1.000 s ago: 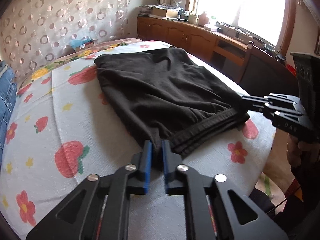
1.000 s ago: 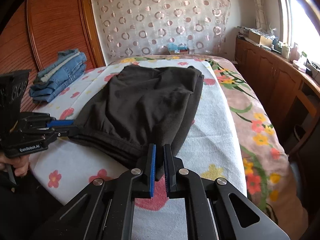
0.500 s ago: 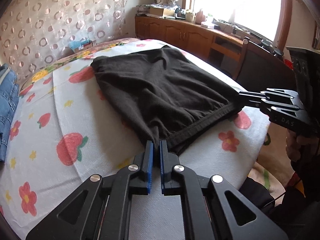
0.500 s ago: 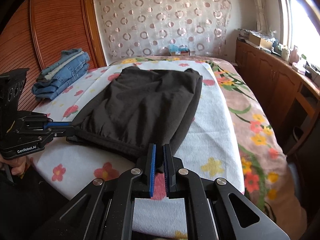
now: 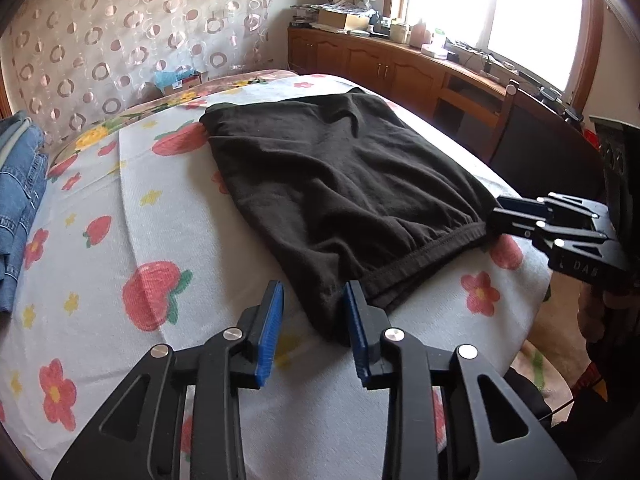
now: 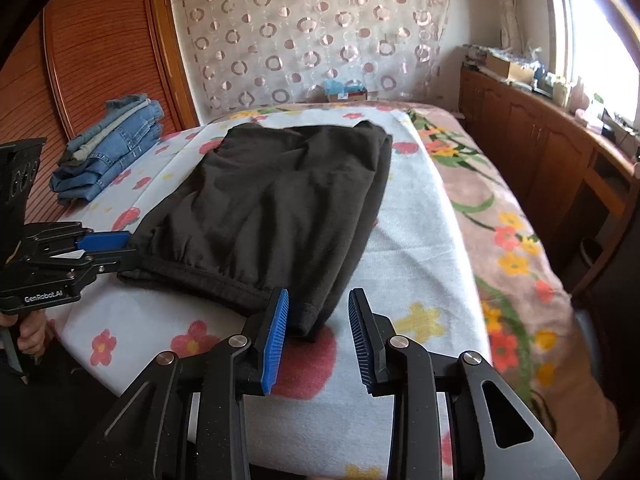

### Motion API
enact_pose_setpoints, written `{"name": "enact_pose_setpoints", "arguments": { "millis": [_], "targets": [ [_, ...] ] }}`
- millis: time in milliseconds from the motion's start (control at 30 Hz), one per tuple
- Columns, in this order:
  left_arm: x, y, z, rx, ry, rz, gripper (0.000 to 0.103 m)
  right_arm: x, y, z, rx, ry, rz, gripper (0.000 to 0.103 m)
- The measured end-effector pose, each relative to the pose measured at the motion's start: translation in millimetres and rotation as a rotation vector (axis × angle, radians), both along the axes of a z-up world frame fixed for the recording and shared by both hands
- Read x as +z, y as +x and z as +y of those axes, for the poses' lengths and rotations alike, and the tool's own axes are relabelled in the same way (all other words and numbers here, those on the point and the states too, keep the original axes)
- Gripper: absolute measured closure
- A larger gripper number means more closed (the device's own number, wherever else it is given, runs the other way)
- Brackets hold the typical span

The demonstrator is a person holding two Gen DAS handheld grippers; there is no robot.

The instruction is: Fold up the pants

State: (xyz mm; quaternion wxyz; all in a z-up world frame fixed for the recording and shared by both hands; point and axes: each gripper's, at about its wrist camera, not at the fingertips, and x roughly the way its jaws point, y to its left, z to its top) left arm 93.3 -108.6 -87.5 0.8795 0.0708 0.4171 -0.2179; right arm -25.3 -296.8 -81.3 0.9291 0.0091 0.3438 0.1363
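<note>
The black pants (image 5: 344, 184) lie folded flat on the strawberry-print sheet (image 5: 132, 216), waistband toward me; they also show in the right wrist view (image 6: 280, 208). My left gripper (image 5: 314, 300) is open, its blue pads either side of the near left waistband corner. My right gripper (image 6: 318, 308) is open around the near right corner. In the left wrist view the right gripper (image 5: 504, 220) shows at the waistband's right end. In the right wrist view the left gripper (image 6: 120, 246) shows at its left end.
A stack of folded blue jeans (image 6: 108, 148) lies at the bed's far left. A wooden cabinet (image 6: 536, 148) with clutter runs along the right under the window. A small box (image 6: 344, 90) sits by the curtain. The bed's near edge (image 6: 120, 364) is just below the waistband.
Both grippers were shut on the waistband corners and have opened, letting go of the pants. The pants have come to rest flat near the bed's front edge.
</note>
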Motion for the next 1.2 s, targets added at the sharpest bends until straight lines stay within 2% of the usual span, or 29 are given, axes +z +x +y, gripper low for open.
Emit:
{"name": "enact_pose_setpoints", "arguments": {
  "millis": [233,333,433,667,733,867,900,933,967,1033,1200],
  "targets": [
    [-1,3,3,0.007,-0.044,0.014,0.070,-2,2,-6,-0.003,0.039,0.011,0.071],
    [-1,4,5,0.014,-0.065,0.022,0.063,-3,0,-7,-0.002,0.043,0.007,0.071],
    [2,4,7,0.018,-0.091,0.022,0.063,-4,-1,-7,0.000,0.041,0.004,0.071],
    [-3,5,4,0.015,-0.087,0.035,0.063,-4,-1,-6,-0.001,0.052,0.005,0.071],
    [-3,4,2,0.016,-0.081,0.030,0.063,-4,-1,-7,0.016,0.077,0.013,0.072],
    [-4,1,0,0.013,-0.076,0.016,0.063,-6,3,-7,0.038,0.126,0.030,0.084],
    [-4,1,-1,0.006,-0.079,0.016,0.067,-6,4,-7,0.041,0.138,0.034,0.087],
    [-4,1,-2,-0.006,-0.090,0.020,0.077,-7,5,-7,0.046,0.144,0.035,0.089],
    [-4,0,-3,-0.013,-0.092,0.022,0.079,-6,5,-6,0.052,0.145,0.032,0.092],
    [-1,-4,-8,-0.024,-0.047,-0.013,0.094,-5,6,-4,0.061,0.142,0.026,0.094],
    [20,-4,-3,-0.036,-0.075,-0.051,0.095,15,8,5,0.089,0.136,-0.041,0.095]
  ]
}}
